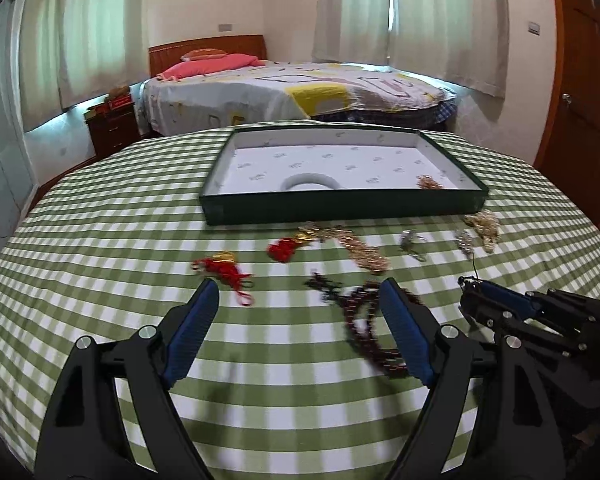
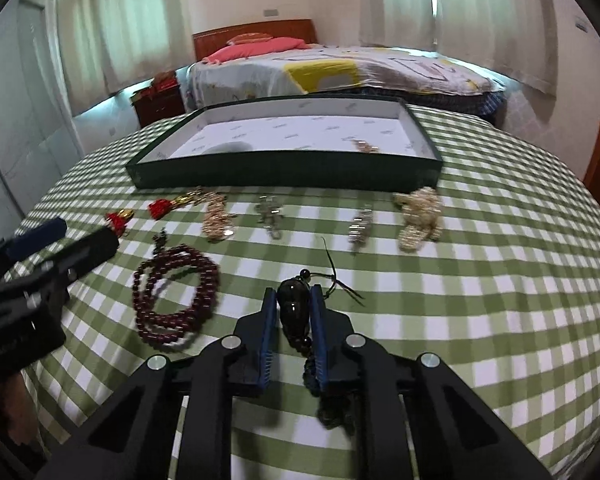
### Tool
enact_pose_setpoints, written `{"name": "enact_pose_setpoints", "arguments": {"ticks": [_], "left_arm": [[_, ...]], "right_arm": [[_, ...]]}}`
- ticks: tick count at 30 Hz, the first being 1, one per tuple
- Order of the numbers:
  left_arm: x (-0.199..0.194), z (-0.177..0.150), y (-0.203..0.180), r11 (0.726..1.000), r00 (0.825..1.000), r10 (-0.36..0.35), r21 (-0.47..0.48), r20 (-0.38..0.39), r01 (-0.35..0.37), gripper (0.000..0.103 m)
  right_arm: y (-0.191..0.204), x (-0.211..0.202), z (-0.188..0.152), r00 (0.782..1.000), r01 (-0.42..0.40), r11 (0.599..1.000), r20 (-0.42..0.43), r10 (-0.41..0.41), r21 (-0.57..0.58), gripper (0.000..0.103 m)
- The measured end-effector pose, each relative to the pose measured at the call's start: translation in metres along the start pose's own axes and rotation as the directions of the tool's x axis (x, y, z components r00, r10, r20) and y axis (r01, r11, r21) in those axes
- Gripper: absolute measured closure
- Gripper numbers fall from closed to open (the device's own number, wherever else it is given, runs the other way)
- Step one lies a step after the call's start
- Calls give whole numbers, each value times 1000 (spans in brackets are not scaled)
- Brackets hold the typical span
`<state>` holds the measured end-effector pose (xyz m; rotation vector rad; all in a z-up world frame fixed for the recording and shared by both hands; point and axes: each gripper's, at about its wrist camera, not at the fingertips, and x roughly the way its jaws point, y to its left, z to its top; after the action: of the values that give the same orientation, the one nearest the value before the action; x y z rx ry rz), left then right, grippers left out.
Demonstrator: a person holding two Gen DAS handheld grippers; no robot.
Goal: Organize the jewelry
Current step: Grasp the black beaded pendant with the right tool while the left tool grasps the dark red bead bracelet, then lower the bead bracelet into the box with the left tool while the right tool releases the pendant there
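A green-and-white checked cloth (image 1: 100, 240) covers the surface. Behind it stands a bed (image 1: 300, 92) with a patterned cover, a pink pillow (image 1: 216, 64) and a wooden headboard (image 1: 208, 46). A dark nightstand (image 1: 112, 128) sits beside it. Pale curtains (image 1: 440, 20) hang over the windows; a wooden door (image 1: 580, 100) is at right.

My left tool (image 1: 298, 292) and right tool (image 2: 293, 298) look alike: matte black angular linkage arms, round silver screw heads at the joints, and ribbed blue pads (image 1: 192, 334) lining each finger.
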<state>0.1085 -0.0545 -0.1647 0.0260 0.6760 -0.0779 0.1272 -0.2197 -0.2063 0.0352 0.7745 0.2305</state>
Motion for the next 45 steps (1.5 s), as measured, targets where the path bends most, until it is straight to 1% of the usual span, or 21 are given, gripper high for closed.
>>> {"name": "enact_pose_setpoints", "arguments": {"ticks": [1,3,6,12,15,17,18,20,24,27,28,29,31,33,35,45], "left_arm": [[1,-1,-4,1000,1000,-8,0,0,8,18],[4,-2,-12,1000,1000,-30,0,0,30,18],[10,-3,-23,999,999,-46,-2,-8,46,18],[29,-2,-39,999,998,-46,-8,-51,46,17],[40,-3,-44,1000,995,-26,6,-96,27,17],[43,-3,-44,1000,994,-25,7,-110,26,18],[43,-4,-44,1000,993,-21,5,-113,22,20],[45,-6,-43,1000,991,-28,2,-130,29,42],[43,-10,-42,999,992,-36,15,-119,38,52],[39,-13,-39,998,993,-54,19,-103,56,70],[38,-14,-38,998,993,-67,14,-99,68,79],[37,-15,-35,996,991,-92,-1,-97,92,86],[36,-15,-30,993,988,-120,-25,-97,119,87],[34,-16,-27,992,987,-127,-33,-98,124,88],[32,-15,-26,991,987,-131,-36,-95,128,92],[12,1,-10,992,993,-118,-53,-33,116,92]], "right_arm": [[-3,-2,0,1000,5,1000,3,-5,5,85],[-12,-6,-1,1000,23,1000,14,-24,19,85],[-23,-10,-2,999,34,998,25,-35,48,85],[-43,-14,-7,999,36,993,35,-40,108,85],[-45,-14,-7,999,30,993,36,-34,117,85],[-44,-13,-7,999,26,993,36,-30,118,85],[-44,-13,-7,999,25,993,36,-29,119,85],[-43,-13,-8,999,22,993,37,-27,118,85],[-43,-13,-8,999,21,993,38,-26,119,85],[-42,-13,-8,999,19,993,39,-24,118,85],[-42,-13,-8,999,18,993,39,-23,117,85],[-41,-13,-8,999,17,993,38,-21,114,85],[-39,-13,-8,999,12,993,39,-17,115,85],[-38,-14,-8,999,10,993,42,-15,116,85],[-37,-15,-7,999,6,993,46,-11,117,85],[-21,-25,6,996,-9,996,86,1,91,85]]}}
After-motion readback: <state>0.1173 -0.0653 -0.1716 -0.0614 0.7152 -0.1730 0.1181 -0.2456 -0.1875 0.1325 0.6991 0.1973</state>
